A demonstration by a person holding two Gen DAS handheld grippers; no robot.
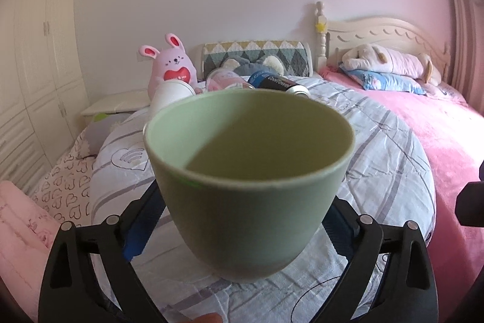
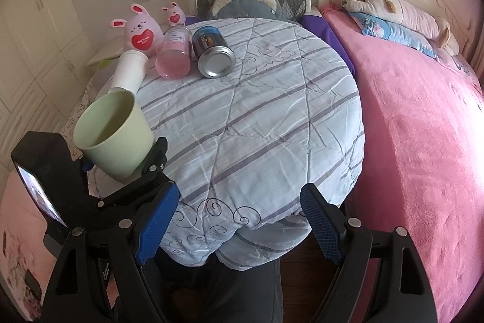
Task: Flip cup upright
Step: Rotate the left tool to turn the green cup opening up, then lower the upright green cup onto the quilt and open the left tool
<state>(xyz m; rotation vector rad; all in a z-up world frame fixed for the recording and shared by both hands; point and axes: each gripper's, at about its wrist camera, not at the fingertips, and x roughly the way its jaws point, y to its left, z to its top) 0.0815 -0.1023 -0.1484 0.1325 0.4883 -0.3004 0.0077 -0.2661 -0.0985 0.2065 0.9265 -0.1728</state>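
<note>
A pale green cup (image 1: 245, 171) fills the left wrist view, mouth up and tilted a little away, held above the quilt-covered round table (image 1: 378, 147). My left gripper (image 1: 242, 220) is shut on its lower body, blue pads pressed on both sides. In the right wrist view the same green cup (image 2: 115, 135) sits in the left gripper (image 2: 145, 159) at the table's left edge. My right gripper (image 2: 239, 220) is open and empty, at the near edge of the table (image 2: 257, 117).
At the table's far side lie a white paper cup (image 2: 128, 70), a pink jar (image 2: 175, 53) and a dark can (image 2: 213, 52), all on their sides. A pink bunny toy (image 2: 140, 31) stands behind them. A pink bed (image 2: 423, 126) lies to the right.
</note>
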